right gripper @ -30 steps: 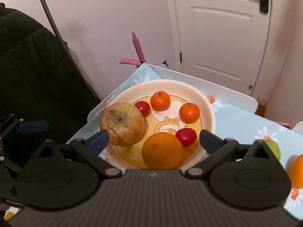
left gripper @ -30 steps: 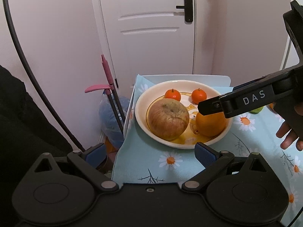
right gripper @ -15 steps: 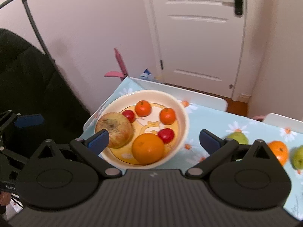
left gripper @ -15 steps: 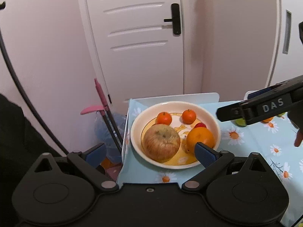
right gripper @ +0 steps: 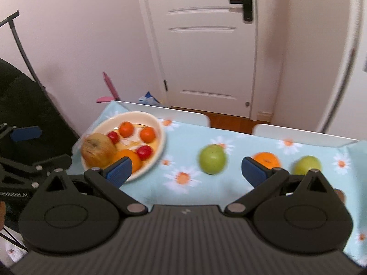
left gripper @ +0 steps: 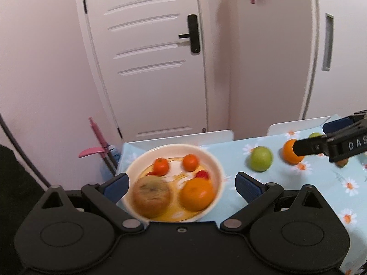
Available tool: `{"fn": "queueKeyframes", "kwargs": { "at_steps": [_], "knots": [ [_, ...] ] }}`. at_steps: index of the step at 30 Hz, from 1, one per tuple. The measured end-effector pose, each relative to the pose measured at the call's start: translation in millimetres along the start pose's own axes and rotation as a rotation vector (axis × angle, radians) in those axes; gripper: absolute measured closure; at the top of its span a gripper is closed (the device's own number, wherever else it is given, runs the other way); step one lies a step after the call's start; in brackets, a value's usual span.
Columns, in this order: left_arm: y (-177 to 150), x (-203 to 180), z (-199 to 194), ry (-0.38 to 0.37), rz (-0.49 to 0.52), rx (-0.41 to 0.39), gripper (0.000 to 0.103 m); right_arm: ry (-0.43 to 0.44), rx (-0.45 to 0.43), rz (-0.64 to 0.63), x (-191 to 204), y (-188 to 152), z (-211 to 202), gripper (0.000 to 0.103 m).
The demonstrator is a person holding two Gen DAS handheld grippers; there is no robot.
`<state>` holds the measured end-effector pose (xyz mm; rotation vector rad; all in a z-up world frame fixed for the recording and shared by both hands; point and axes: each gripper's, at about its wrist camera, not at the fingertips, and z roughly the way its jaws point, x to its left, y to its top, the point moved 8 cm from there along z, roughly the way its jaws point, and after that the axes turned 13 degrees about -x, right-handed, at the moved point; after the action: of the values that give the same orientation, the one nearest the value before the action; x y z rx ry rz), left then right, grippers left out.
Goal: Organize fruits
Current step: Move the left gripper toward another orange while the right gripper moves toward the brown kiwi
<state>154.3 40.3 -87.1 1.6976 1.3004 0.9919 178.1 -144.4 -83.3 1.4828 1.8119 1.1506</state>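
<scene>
A cream plate (left gripper: 212,160) (right gripper: 160,135) at the table's left end holds a brownish apple (left gripper: 152,198), a large orange (left gripper: 197,194), two tangerines and small red fruits. On the cloth to its right lie a green apple (right gripper: 212,159) (left gripper: 261,159), an orange (right gripper: 267,159) (left gripper: 291,154) and a second green apple (right gripper: 307,165). My left gripper (left gripper: 182,186) hangs open over the plate's near side, holding nothing. My right gripper (right gripper: 187,171) is open and bare above the cloth between plate and green apple; one of its fingers (left gripper: 321,145) shows at the right.
A light blue daisy tablecloth (right gripper: 183,183) covers the table. Two white chair backs (right gripper: 165,112) (right gripper: 298,133) line its far edge. A pink-handled tool (left gripper: 96,137) leans at the left, before a white door (left gripper: 149,68). Dark fabric (right gripper: 27,105) sits left.
Both grippers have drawn back and risen from the plate, which looks smaller now. The right gripper swung right, bringing the loose green apples and orange into view. Both stayed open.
</scene>
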Motion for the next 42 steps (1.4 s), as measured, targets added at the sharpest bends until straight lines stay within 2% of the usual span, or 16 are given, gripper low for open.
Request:
{"fn": "queueKeyframes", "kwargs": {
  "at_steps": [12, 20, 33, 37, 42],
  "knots": [
    [15, -115, 27, -0.052, 0.015, -0.001, 0.002, -0.124, 0.004, 0.039, -136, -15, -41, 0.0],
    [15, -178, 63, -0.086, 0.039, 0.009, 0.004, -0.128, 0.018, 0.022, -198, -34, -41, 0.0],
    [-2, -235, 138, -0.11, 0.047, 0.067, 0.009, -0.072, 0.102, 0.002, -231, -75, -8, 0.0],
    [-12, -242, 159, -0.106, 0.05, 0.093, 0.018, -0.065, 0.121, 0.009, -234, -85, 0, 0.0],
    [-23, -245, 178, -0.099, 0.042, 0.12, 0.023, -0.06, 0.14, 0.015, -236, -93, 10, 0.0]
  ]
}}
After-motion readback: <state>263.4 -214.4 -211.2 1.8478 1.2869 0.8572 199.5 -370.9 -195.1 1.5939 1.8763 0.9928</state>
